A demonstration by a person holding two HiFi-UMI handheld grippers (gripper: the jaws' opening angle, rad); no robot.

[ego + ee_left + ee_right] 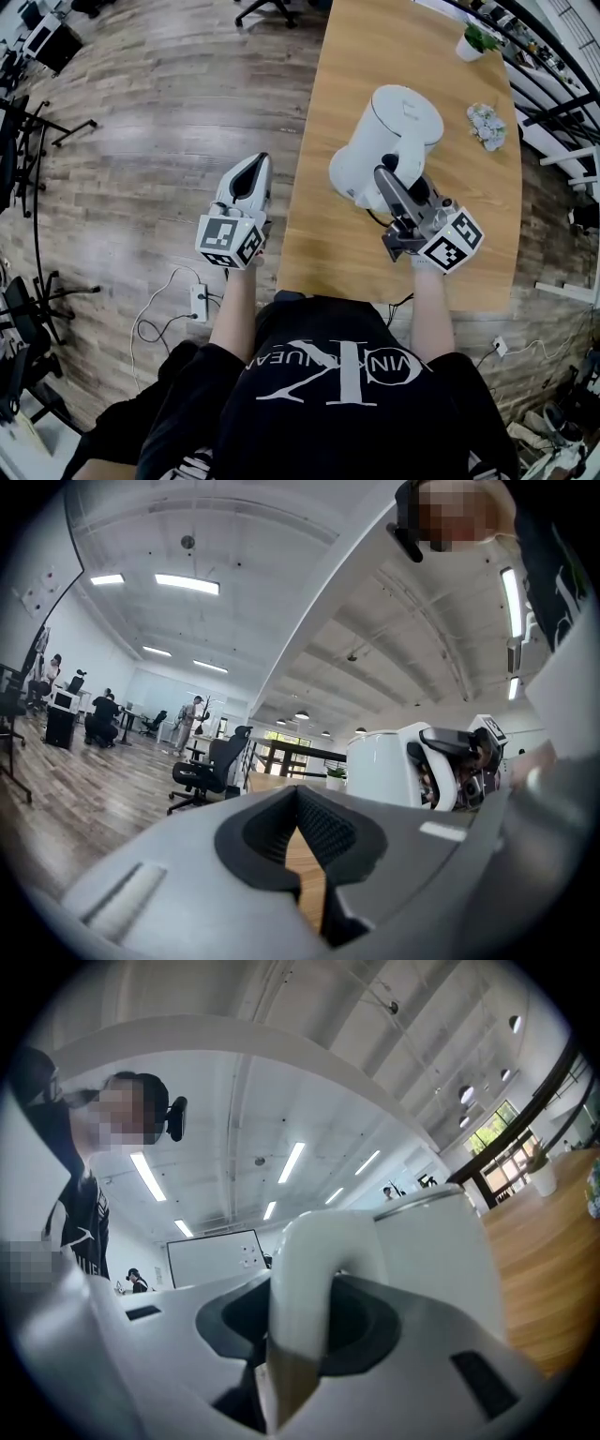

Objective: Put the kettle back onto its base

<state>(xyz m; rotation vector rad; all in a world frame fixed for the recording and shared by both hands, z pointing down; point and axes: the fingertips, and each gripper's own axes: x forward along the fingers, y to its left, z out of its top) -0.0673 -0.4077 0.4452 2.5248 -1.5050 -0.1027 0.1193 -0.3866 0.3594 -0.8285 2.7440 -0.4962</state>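
A white kettle (pixel 389 141) is over the near part of the wooden table (pixel 323 244). My right gripper (pixel 392 180) is shut on its handle (pixel 314 1279), which stands between the jaws in the right gripper view, with the kettle body (pixel 431 1251) just beyond. A black cord (pixel 377 221) runs under the kettle; I cannot make out the base. My left gripper (pixel 251 167) hangs over the floor left of the table edge, jaws together and holding nothing. In the left gripper view the left gripper (pixel 300 832) faces the kettle (pixel 384 766) and the right gripper (pixel 459 761).
At the table's far end stands a small potted plant (pixel 473 39), with a crumpled patterned item (pixel 487 124) at its right edge. A power strip (pixel 199 302) with cables lies on the wood floor. Office chairs (pixel 28 141) stand to the left.
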